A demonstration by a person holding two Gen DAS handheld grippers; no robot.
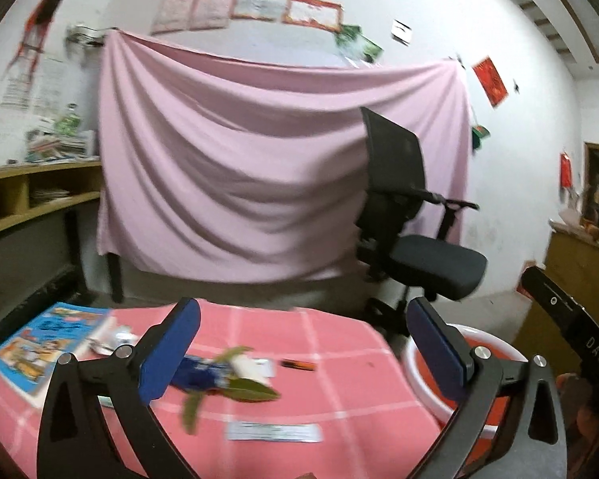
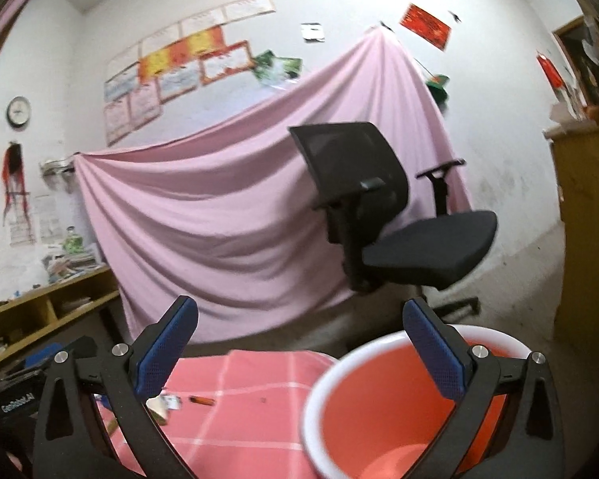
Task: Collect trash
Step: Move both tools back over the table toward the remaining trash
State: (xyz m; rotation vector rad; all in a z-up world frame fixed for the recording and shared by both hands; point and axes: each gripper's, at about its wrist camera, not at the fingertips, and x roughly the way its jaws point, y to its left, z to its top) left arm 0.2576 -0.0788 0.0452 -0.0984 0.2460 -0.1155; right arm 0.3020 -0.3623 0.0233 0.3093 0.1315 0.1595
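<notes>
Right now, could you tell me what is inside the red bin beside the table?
The bin shows only bare red inner wall in the right wrist view. Its bottom is cut off by the frame and partly hidden behind the right tool, so trash there cannot be ruled out.

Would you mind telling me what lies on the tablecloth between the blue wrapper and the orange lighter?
In the left wrist view, a white card lies between the blue wrapper and the orange lighter, with green leaves overlapping the wrapper's near side.

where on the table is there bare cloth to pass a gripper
Bare cloth lies between the orange lighter and the red bin, and along the far edge. It is crowded around the green leaves, blue wrapper and book.
</notes>
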